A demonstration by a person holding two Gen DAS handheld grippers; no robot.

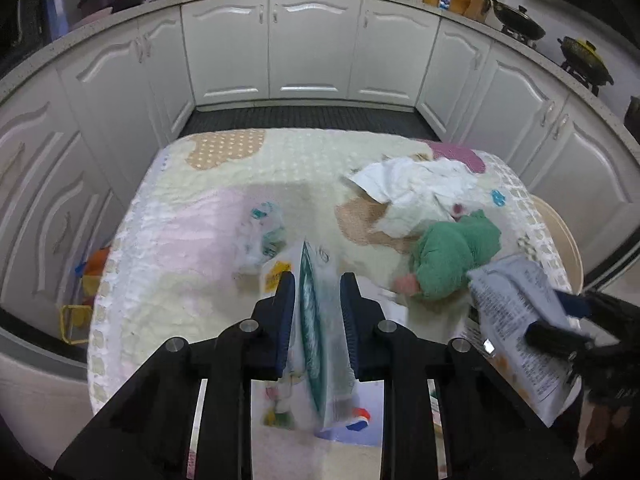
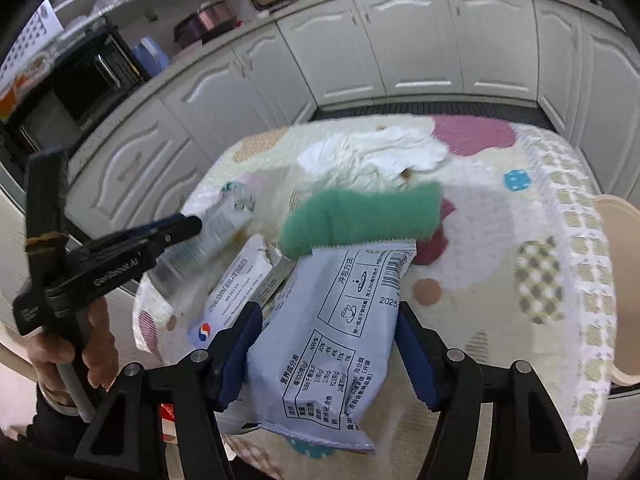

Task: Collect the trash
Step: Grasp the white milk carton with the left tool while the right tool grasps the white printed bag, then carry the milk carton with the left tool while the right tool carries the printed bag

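Observation:
My left gripper (image 1: 317, 284) is shut on a thin white and green wrapper (image 1: 312, 320), which stands edge-on between the blue pads above the table. The right wrist view shows that same gripper (image 2: 198, 226) at the left, a hand on its handle and the wrapper (image 2: 228, 216) at its tip. My right gripper (image 2: 328, 312) is shut on a pale blue printed packet (image 2: 332, 360), its pads pressing both side edges. In the left wrist view this packet (image 1: 512, 304) hangs lifted at the right in the right gripper (image 1: 560, 320).
On the quilted tablecloth (image 2: 500, 240) lie a torn white medicine box (image 2: 240, 284), a green cloth (image 2: 360, 216), crumpled white paper (image 2: 372, 152) and a clear plastic wrapper (image 1: 264, 236). A beige chair (image 2: 620, 280) stands at the table's right edge. White cabinets (image 1: 312, 48) ring the room.

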